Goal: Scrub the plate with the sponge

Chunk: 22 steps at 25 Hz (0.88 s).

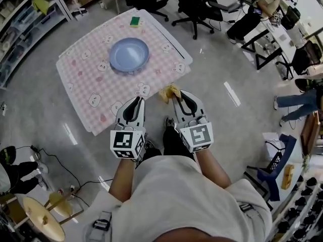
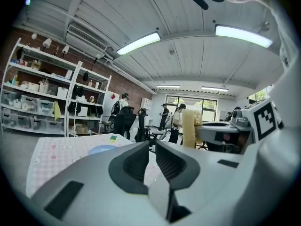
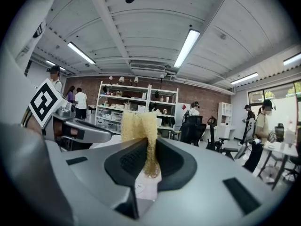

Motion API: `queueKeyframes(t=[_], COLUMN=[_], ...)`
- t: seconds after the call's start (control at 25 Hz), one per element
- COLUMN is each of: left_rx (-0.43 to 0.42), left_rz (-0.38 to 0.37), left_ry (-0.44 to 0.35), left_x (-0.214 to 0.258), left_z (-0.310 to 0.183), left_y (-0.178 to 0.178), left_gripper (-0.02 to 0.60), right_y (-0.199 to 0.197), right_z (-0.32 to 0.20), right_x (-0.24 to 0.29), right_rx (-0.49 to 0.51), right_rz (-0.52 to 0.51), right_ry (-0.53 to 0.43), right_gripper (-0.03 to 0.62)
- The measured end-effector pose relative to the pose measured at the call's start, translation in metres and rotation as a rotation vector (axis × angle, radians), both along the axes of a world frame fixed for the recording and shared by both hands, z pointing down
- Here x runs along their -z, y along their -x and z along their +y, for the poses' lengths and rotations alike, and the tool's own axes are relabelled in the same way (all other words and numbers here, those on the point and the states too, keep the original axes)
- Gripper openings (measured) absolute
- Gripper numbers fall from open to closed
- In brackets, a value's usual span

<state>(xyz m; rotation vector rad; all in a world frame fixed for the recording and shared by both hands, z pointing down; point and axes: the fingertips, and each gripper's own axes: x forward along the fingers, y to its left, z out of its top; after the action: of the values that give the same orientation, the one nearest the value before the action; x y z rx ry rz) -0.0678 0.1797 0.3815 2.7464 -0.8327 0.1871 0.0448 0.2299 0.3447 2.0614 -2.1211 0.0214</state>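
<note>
Though right gripper (image 3: 150, 147) fingers clamp the yellow sponge (image 3: 138, 124) and left gripper (image 2: 149, 152) fingers meet empty, scrubbing the plate (image 1: 129, 54) ahead may twist it loose.

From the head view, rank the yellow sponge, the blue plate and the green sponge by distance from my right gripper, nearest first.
1. Yellow sponge: clamped in the right gripper.
2. Blue plate: middle of the table, ahead and to the left.
3. Green sponge: table's far edge, beyond the plate.

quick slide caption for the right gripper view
Right tongs clamped on a yellow sponge, storage shelves in the background
</note>
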Motion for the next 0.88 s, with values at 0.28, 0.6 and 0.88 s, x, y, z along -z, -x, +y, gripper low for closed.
queueKeyframes(t=[0.28,0.6,0.88], left_rx=[0.065,0.222,0.370], left_rz=[-0.046,-0.095,-0.138], left_ry=[-0.008,-0.004,0.019], left_x=[-0.010,-0.006,-0.003], left_z=[-0.069,-0.173,-0.232], left_y=[-0.021,-0.061,-0.093], left_gripper=[0.055,0.055,0.054], right_y=[-0.036,-0.095,-0.148], right_z=[-0.081,-0.197,-0.275], right_x=[-0.010,-0.003,-0.018], right_rx=[0.068,0.222,0.321], right_rz=[-0.039,-0.064,-0.091], right_ry=[-0.020,-0.032,0.035], right_gripper=[0.054,0.054,0.054])
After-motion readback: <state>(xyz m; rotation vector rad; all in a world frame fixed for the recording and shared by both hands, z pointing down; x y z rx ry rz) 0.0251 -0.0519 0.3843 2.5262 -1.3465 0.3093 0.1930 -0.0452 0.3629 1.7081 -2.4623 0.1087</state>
